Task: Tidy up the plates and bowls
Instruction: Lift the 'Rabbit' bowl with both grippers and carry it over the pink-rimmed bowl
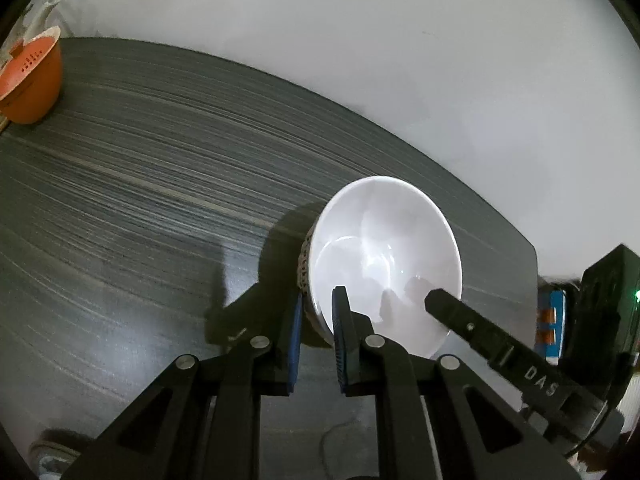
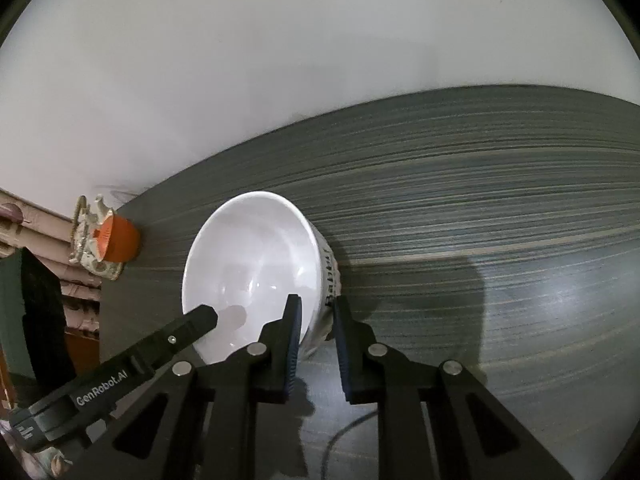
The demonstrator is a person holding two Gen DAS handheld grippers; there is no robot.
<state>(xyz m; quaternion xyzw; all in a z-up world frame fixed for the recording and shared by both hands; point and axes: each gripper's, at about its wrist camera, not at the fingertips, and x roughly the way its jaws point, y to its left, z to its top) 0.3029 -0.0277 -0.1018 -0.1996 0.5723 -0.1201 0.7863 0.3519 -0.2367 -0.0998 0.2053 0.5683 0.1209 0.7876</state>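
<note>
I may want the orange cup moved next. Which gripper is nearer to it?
Left, judging by both views. The left gripper clamps the white bowl's rim on the side toward the orange cup; the right gripper clamps the opposite rim, farther away.

Left gripper (image 1: pixel 318 312) and right gripper (image 2: pixel 316 320): black linkage arms, silver pivot screws, blue ribbed pads; white lettering "GenRobot.AI" and, seemingly, "DAS".
</note>
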